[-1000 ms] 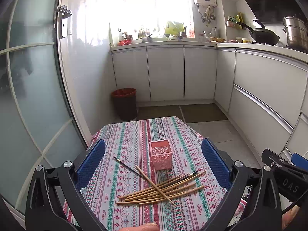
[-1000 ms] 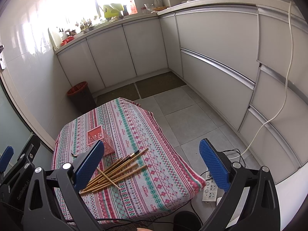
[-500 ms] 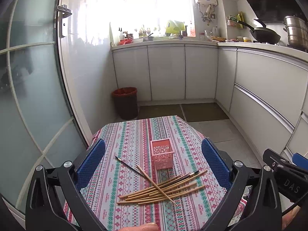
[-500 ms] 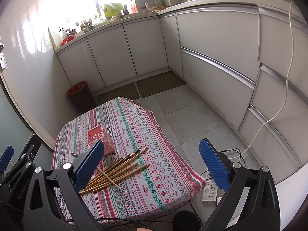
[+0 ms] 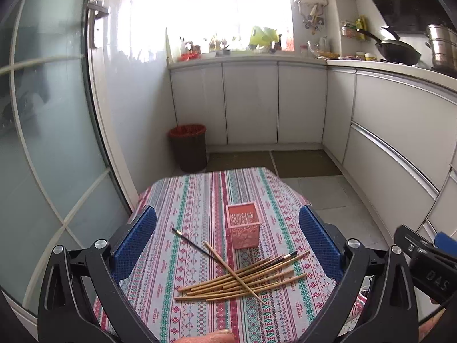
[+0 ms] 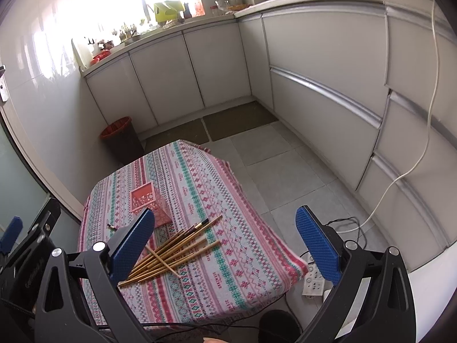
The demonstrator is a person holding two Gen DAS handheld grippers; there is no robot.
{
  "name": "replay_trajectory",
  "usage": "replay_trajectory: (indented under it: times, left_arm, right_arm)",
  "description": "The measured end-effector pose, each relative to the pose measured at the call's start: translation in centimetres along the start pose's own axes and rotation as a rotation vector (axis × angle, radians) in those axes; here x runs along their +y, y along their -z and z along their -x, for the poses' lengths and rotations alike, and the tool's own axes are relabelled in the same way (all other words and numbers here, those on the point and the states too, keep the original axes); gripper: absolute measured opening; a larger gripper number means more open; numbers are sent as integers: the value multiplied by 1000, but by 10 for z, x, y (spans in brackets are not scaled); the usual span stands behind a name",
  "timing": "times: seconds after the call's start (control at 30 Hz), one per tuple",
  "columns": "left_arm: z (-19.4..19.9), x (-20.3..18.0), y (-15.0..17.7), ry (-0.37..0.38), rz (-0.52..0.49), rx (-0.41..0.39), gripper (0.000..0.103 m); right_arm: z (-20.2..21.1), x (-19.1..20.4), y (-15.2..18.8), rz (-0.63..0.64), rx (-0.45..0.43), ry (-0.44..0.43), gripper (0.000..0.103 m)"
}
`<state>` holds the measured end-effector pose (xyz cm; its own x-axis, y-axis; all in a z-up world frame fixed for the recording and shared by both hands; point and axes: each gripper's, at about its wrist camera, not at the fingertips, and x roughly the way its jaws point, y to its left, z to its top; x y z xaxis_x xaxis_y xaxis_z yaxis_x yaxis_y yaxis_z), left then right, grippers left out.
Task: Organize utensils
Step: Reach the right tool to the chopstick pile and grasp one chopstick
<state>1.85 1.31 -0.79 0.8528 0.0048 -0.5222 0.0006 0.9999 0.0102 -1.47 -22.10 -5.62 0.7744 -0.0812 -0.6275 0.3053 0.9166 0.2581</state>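
A pile of several wooden chopsticks (image 5: 242, 280) lies on the patterned tablecloth (image 5: 194, 200), with one dark chopstick (image 5: 190, 241) apart to the left. A pink perforated holder (image 5: 243, 225) stands upright just behind the pile. My left gripper (image 5: 228, 243) is open and empty, held above the near side of the table. In the right wrist view the chopsticks (image 6: 174, 253) and the holder (image 6: 147, 201) sit at the lower left. My right gripper (image 6: 225, 243) is open and empty, above the table's right side.
A dark bin (image 5: 188, 148) with a red liner stands on the floor beyond the table. White cabinets (image 5: 251, 103) line the back and right walls. A glass door (image 5: 42, 143) is at the left. A power strip (image 6: 314, 281) and cables lie on the floor at the right.
The left wrist view has tilted down slightly, so the table and chopsticks sit a little higher in it. The right gripper has barely moved. Both stay open.
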Motion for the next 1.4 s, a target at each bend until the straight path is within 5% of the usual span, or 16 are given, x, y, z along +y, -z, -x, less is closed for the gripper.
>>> replay_trajectory:
  times: [0.27, 0.4, 0.53, 0.63, 0.73, 0.87, 1.17, 1.4]
  left_arm:
    - [-98, 79, -12, 11, 247, 324, 96]
    - [-155, 124, -12, 11, 285, 430, 96]
    - [-236, 157, 23, -49, 324, 683, 96]
    - [-284, 182, 54, -88, 450, 838, 96]
    - [-321, 196, 72, -77, 569, 887, 95]
    - [-352, 195, 77, -110, 644, 873, 91]
    - [-387, 161, 64, -292, 489, 830, 70]
    - [-383, 136, 52, -294, 395, 811, 15]
  right_arm:
    - [-44, -14, 12, -138, 226, -178, 96]
    - [-65, -19, 20, -214, 296, -257, 96]
    - [-83, -14, 23, -204, 337, -242, 96]
    - [-103, -12, 27, -207, 407, -228, 96]
    - [-131, -8, 35, -258, 526, -294, 96]
    - [-148, -4, 35, -262, 551, -305, 96]
    - [-170, -4, 32, -313, 576, -331, 96]
    - [-182, 19, 40, -193, 611, -286, 96]
